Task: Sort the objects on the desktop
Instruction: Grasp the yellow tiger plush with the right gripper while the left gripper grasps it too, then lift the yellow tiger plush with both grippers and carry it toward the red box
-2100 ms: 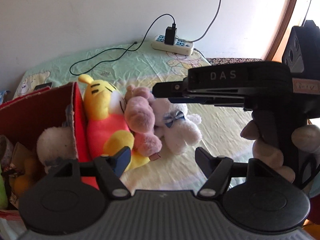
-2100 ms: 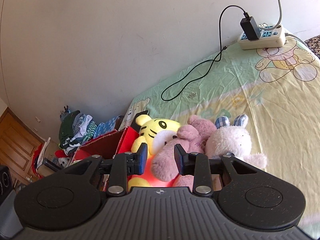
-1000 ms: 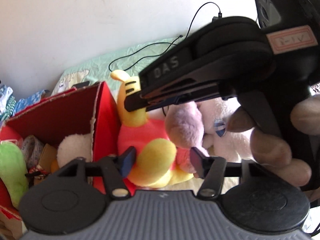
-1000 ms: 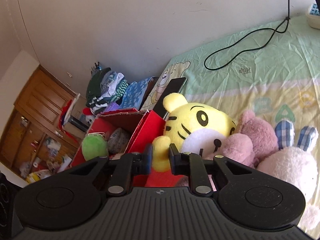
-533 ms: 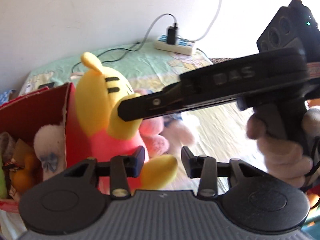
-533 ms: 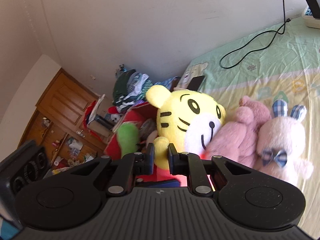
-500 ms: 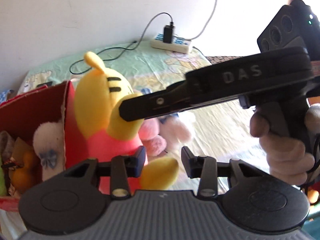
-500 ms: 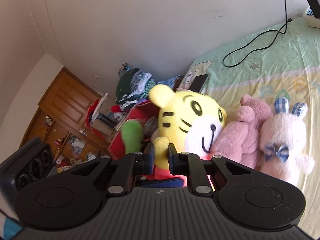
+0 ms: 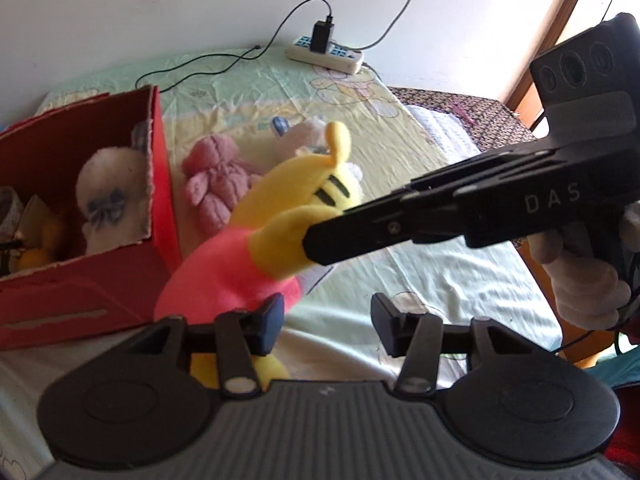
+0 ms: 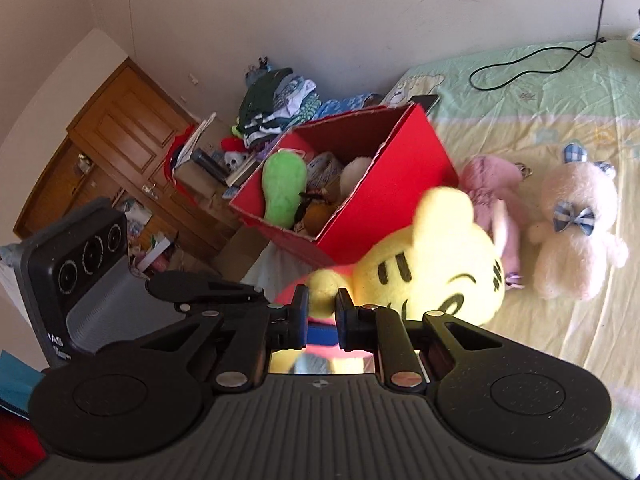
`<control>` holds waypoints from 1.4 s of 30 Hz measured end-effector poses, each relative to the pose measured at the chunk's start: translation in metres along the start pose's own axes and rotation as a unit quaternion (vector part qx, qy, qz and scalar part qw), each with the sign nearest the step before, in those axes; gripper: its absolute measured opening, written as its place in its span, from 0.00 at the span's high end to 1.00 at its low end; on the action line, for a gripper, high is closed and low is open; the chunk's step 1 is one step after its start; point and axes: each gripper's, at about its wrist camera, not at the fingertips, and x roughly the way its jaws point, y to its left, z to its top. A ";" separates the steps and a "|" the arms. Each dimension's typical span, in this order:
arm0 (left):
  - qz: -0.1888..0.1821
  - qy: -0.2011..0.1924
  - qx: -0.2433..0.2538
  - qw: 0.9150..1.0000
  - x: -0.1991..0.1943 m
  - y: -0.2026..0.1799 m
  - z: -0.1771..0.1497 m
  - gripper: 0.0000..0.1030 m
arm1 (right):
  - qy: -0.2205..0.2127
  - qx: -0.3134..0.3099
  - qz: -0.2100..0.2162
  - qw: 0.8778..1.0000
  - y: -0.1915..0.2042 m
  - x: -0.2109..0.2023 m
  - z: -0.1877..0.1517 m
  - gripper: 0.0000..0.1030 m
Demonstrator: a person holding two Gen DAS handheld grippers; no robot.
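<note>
The right gripper [image 10: 322,314] pinches one yellow paw of the tiger plush [image 10: 432,264], which hangs in the air with its long axis slanting up and away, and the open red box [image 10: 404,168] it seems bound for lies just beyond it to the left. The left gripper [image 9: 326,322] has its jaws set apart with only the left pad against the toy's pink body, and whether it truly grips I cannot tell. The plush's face is blurred, and its legs are hidden behind the gripper bodies.

Outside the one red box [image 10: 404,168], three plush toys [image 10: 576,208] are counted; two grippers [image 10: 322,312] are seen.
</note>
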 end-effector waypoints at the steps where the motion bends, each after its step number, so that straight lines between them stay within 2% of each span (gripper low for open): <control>1: 0.011 0.002 -0.001 1.000 0.005 0.003 0.002 0.47 | 0.004 0.000 -0.004 1.000 0.000 0.005 -0.001 0.85; 4: 0.021 0.006 0.006 1.000 0.008 0.007 0.001 0.42 | 0.015 -0.010 -0.043 0.999 -0.004 0.022 -0.001 0.84; 5: 0.031 0.001 0.014 0.999 0.006 0.007 0.001 0.37 | 0.019 0.002 -0.062 0.998 -0.008 0.027 -0.002 0.83; 6: 0.037 -0.002 0.019 0.999 0.003 0.007 0.001 0.35 | 0.017 0.022 -0.063 0.998 -0.014 0.030 -0.002 0.83; 10: 0.056 -0.011 0.017 0.998 -0.002 0.015 0.005 0.34 | -0.001 0.114 -0.020 0.993 -0.038 0.028 -0.005 0.75; 11: 0.068 -0.011 0.021 0.997 0.000 0.016 0.007 0.33 | -0.005 0.128 -0.008 0.992 -0.042 0.026 -0.006 0.72; 13: 0.080 -0.007 0.030 0.996 0.009 0.019 0.009 0.32 | -0.016 0.138 0.004 0.990 -0.045 0.019 -0.008 0.71; 17: 0.097 0.005 0.039 0.995 0.024 0.027 0.005 0.28 | -0.035 0.152 0.006 0.988 -0.053 0.003 -0.015 0.71; 18: 0.100 0.005 0.041 0.994 0.026 0.029 0.004 0.25 | -0.036 0.156 -0.003 0.987 -0.055 0.000 -0.018 0.71; 21: 0.103 0.026 0.035 0.994 0.038 0.036 0.003 0.23 | -0.032 0.172 -0.048 0.983 -0.067 0.000 -0.028 0.71; 25: 0.104 0.045 0.037 0.993 0.052 0.037 -0.003 0.15 | -0.027 0.201 -0.067 0.977 -0.089 0.018 -0.045 0.71; 28: 0.110 0.048 0.042 0.992 0.060 0.035 -0.006 0.14 | -0.025 0.211 -0.051 0.976 -0.101 0.038 -0.054 0.69; 30: 0.110 0.049 0.042 0.992 0.062 0.033 -0.006 0.14 | -0.034 0.242 -0.020 0.970 -0.111 0.046 -0.060 0.63; 33: 0.090 0.053 0.027 0.994 0.058 0.033 -0.004 0.16 | -0.050 0.287 0.010 0.957 -0.127 0.053 -0.065 0.58; 36: 0.033 0.061 -0.011 0.998 0.051 0.038 -0.004 0.23 | -0.072 0.298 0.034 0.951 -0.132 0.048 -0.063 0.59; 40: -0.061 0.068 -0.025 0.996 0.049 0.020 -0.005 0.26 | -0.084 0.283 0.053 0.954 -0.126 0.035 -0.053 0.58; 42: -0.084 0.077 -0.015 0.993 0.056 0.006 -0.005 0.27 | -0.083 0.262 0.039 0.961 -0.119 0.028 -0.048 0.51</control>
